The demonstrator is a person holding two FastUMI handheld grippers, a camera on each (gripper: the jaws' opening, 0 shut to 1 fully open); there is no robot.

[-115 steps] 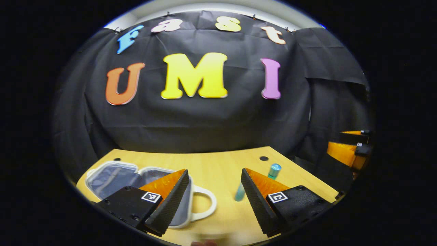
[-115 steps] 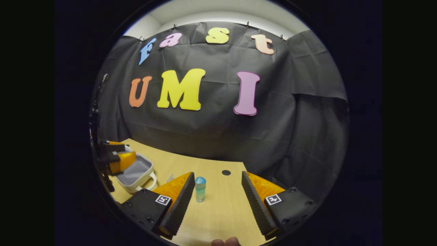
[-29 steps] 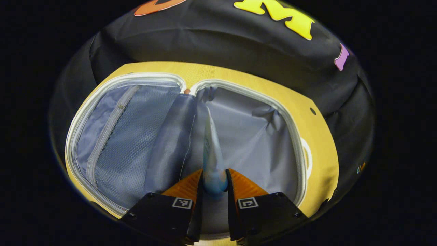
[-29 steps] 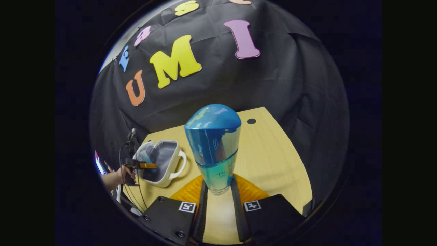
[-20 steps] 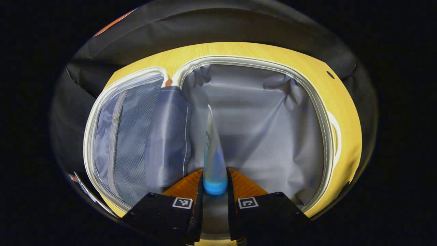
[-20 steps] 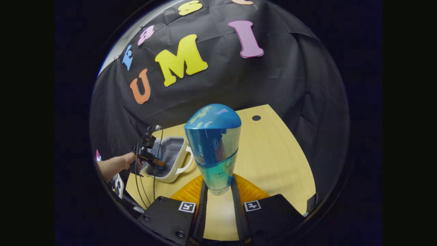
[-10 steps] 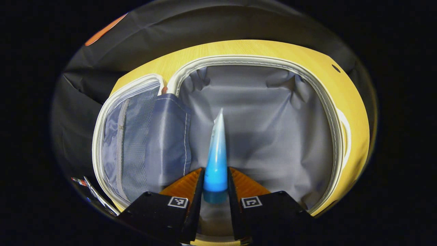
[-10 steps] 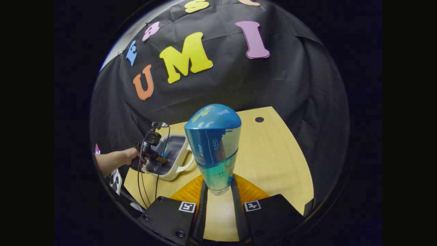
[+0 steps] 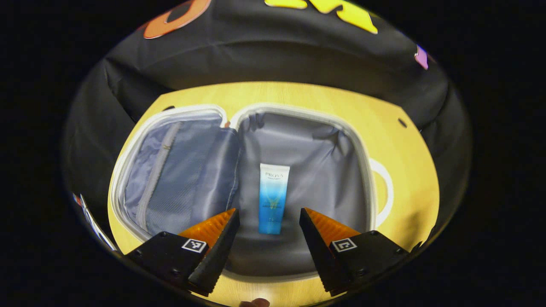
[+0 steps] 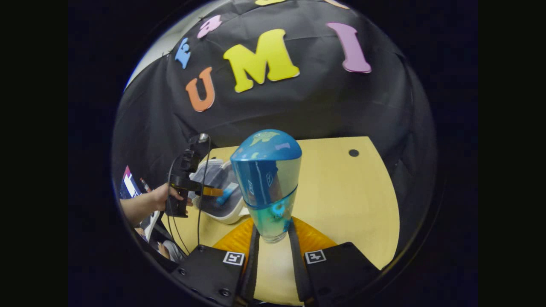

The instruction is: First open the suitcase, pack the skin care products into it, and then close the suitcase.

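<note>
From the left gripper view I see my left gripper (image 9: 268, 217) with its jaws spread wide above the open suitcase (image 9: 298, 116). The tube (image 9: 272, 198) lies flat on the grey lining of the right-hand half, between the two fingers and touching neither, its cap end toward me. In the right gripper view my right gripper (image 10: 273, 238) has its jaws closed narrow on the base of the blue bottle (image 10: 267, 181), which stands upright above the wooden table (image 10: 341, 192). Farther off on the left, a hand (image 10: 160, 197) holds the left gripper over the suitcase.
</note>
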